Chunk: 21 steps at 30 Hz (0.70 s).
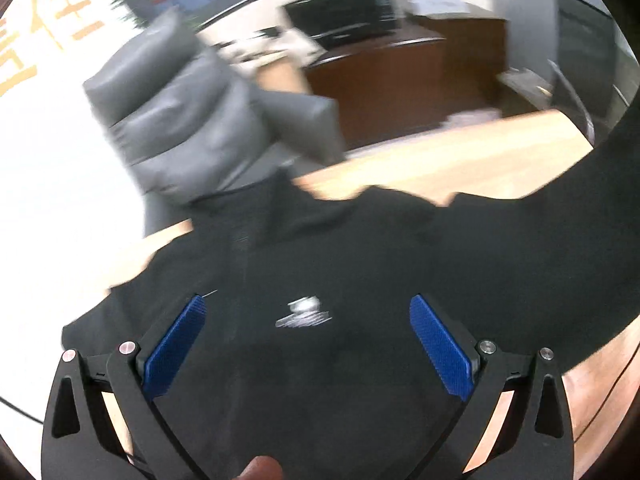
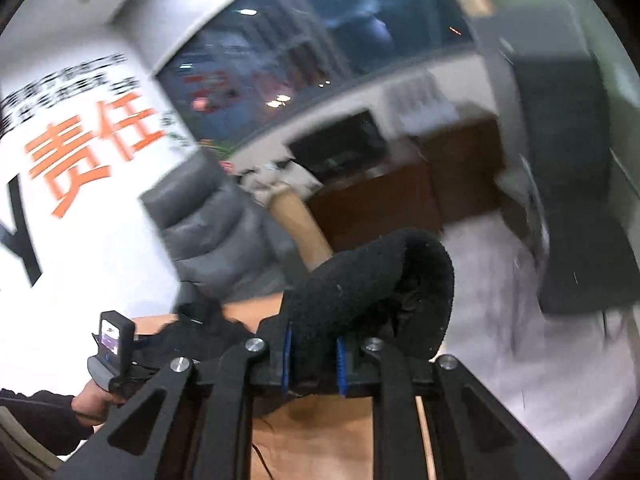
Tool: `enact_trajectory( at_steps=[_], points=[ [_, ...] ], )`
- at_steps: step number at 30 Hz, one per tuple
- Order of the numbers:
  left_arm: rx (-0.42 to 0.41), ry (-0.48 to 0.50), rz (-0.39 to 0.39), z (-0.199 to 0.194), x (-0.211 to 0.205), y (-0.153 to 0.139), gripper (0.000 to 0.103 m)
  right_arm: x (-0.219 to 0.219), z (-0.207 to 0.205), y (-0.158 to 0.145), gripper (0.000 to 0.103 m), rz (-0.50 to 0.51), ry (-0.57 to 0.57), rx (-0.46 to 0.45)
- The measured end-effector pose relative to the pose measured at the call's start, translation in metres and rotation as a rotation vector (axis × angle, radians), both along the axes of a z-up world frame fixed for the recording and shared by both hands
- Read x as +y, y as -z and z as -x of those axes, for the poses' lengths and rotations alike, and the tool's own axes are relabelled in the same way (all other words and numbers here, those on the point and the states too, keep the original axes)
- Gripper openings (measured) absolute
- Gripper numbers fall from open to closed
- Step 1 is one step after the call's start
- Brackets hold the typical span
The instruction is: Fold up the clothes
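Both views are smeared by motion. In the left wrist view the grey chair [image 1: 188,120] at upper left has soft outlines, and the orange lettering [image 1: 48,44] on the wall is cut by the frame's left edge and cannot be read. The logo [image 1: 304,312] on the black garment [image 1: 320,248] is too blurred to make out; the garment runs off the right edge. A fingertip [image 1: 262,468] is cut off at the bottom edge.

In the right wrist view the garment's cuff [image 2: 380,280] hides the fingertips of the right gripper [image 2: 314,354]. The device [image 2: 112,344] at lower left shows an illegible screen. The desk [image 2: 400,196] at centre is blurred.
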<state>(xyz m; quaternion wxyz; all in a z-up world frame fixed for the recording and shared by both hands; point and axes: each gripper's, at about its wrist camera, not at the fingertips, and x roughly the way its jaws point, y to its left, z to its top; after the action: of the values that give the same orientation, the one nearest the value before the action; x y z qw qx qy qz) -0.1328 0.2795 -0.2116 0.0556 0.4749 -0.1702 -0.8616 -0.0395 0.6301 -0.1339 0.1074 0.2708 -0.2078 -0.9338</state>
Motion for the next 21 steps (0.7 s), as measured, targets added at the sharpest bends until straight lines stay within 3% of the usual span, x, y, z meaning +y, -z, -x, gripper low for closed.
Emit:
enact_trajectory(
  at_steps=[4, 9, 14, 21],
  points=[
    [0.018, -0.086, -0.055, -0.019, -0.071, -0.054, 0.103, -0.087, 0.015, -0.073, 0.016, -0.083, -0.097, 0.094],
    [0.019, -0.123, -0.15, -0.043, -0.168, -0.094, 0.103, -0.225, 0.029, -0.122, 0.016, -0.182, -0.179, 0.131],
    [-0.01, -0.178, -0.22, -0.071, -0.272, -0.108, 0.103, -0.347, 0.048, -0.121, 0.016, -0.256, -0.258, 0.094],
    [0.002, -0.354, -0.137, -0.125, -0.439, -0.114, 0.103, -0.505, 0.084, -0.08, 0.016, -0.258, -0.371, 0.039]
  ],
)
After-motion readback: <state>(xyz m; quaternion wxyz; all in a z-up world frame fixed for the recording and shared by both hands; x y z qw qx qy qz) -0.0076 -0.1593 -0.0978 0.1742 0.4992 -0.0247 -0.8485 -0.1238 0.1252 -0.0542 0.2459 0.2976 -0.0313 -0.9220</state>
